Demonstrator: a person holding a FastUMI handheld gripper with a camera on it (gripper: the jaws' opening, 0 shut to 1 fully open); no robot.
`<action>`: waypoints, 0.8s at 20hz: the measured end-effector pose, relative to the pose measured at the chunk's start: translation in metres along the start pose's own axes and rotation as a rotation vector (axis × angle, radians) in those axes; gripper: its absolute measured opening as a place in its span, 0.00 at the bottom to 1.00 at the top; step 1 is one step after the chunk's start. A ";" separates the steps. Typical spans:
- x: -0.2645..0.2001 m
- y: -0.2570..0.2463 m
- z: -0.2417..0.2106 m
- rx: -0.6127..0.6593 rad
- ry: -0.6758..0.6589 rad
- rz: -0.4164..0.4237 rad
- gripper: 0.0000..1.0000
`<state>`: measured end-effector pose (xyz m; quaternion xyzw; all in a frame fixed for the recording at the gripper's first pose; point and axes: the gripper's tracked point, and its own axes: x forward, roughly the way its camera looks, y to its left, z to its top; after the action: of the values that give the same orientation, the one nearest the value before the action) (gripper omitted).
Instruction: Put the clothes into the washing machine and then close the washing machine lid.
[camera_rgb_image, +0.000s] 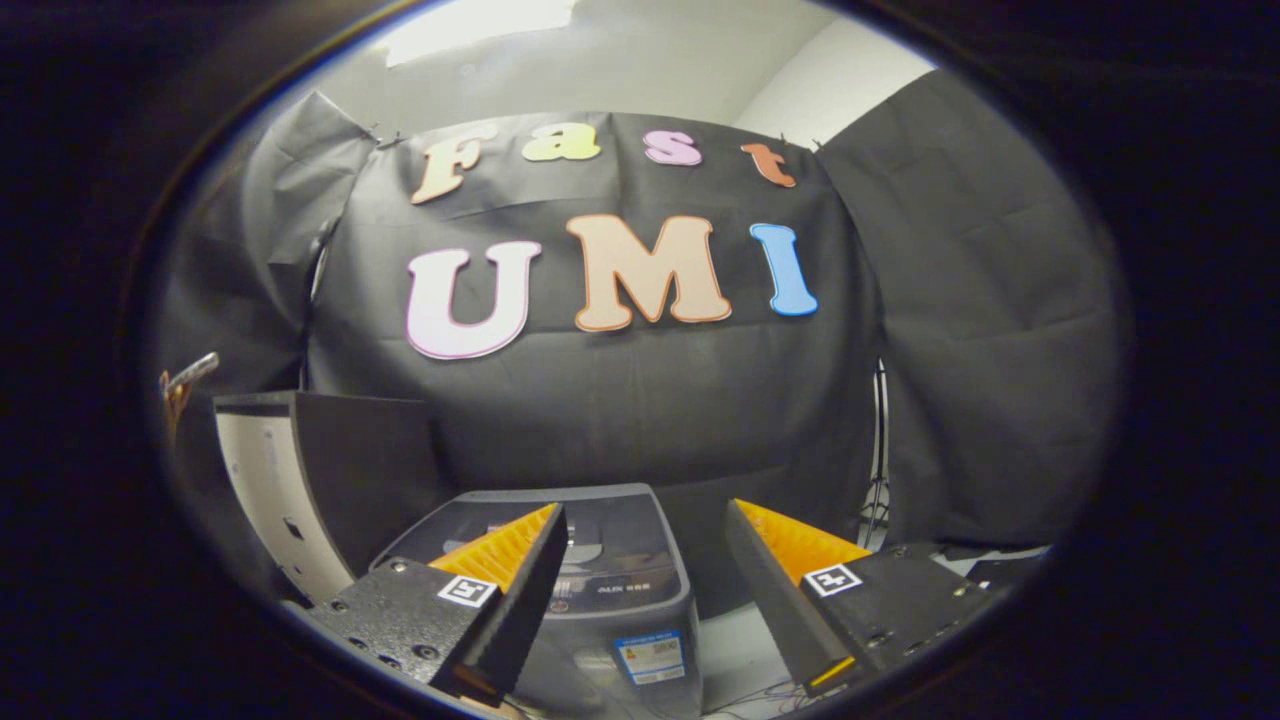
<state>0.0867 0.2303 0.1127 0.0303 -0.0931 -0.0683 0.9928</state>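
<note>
A small grey top-loading washing machine stands on the floor below and just ahead of my fingers, with its dark glass lid lying flat on top. My gripper hangs above the machine, open, with nothing between its fingers. The left finger covers part of the lid. I see no clothes in this view.
A dark cabinet or panel with a white side stands left of the machine. Black cloth hangs close behind the machine. A stand's thin legs and cables on the pale floor lie to the right.
</note>
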 end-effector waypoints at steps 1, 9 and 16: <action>-0.008 0.002 -0.009 -0.014 0.000 0.015 0.96; -0.049 0.031 -0.059 0.014 0.119 0.137 0.96; -0.072 0.041 -0.074 -0.013 0.174 0.188 0.97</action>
<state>0.0361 0.2842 0.0301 0.0209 -0.0085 0.0276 0.9994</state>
